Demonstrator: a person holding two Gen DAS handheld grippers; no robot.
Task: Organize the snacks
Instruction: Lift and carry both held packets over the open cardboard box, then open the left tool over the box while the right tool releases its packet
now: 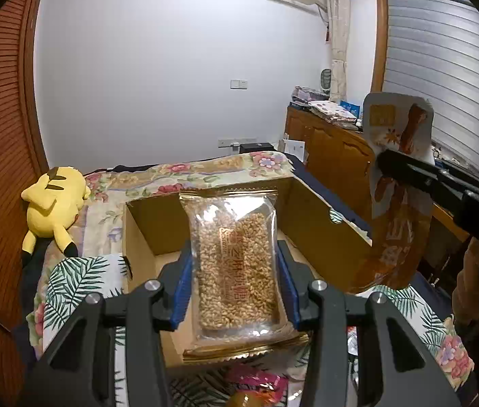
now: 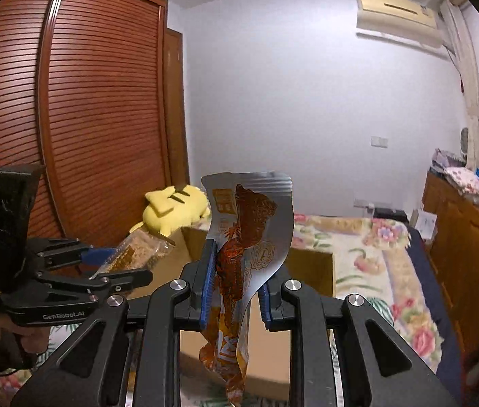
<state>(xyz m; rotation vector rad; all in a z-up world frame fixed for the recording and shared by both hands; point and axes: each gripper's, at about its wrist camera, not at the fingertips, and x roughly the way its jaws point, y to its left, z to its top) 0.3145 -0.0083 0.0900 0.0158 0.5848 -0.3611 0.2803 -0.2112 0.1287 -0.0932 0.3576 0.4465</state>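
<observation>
My left gripper is shut on a clear packet of puffed-grain bars with gold edges, held up over the open cardboard box on the bed. In the right wrist view that same gripper shows at the left with the grain packet between its blue pads. My right gripper is shut on a silver and orange snack pouch, which hangs crumpled above the box. From the left wrist view, the pouch and the right gripper appear at the right.
A yellow plush toy lies on the floral bedspread left of the box. A pink snack packet lies on the bed just below my left gripper. A wooden cabinet stands at the right, a slatted wardrobe at the left.
</observation>
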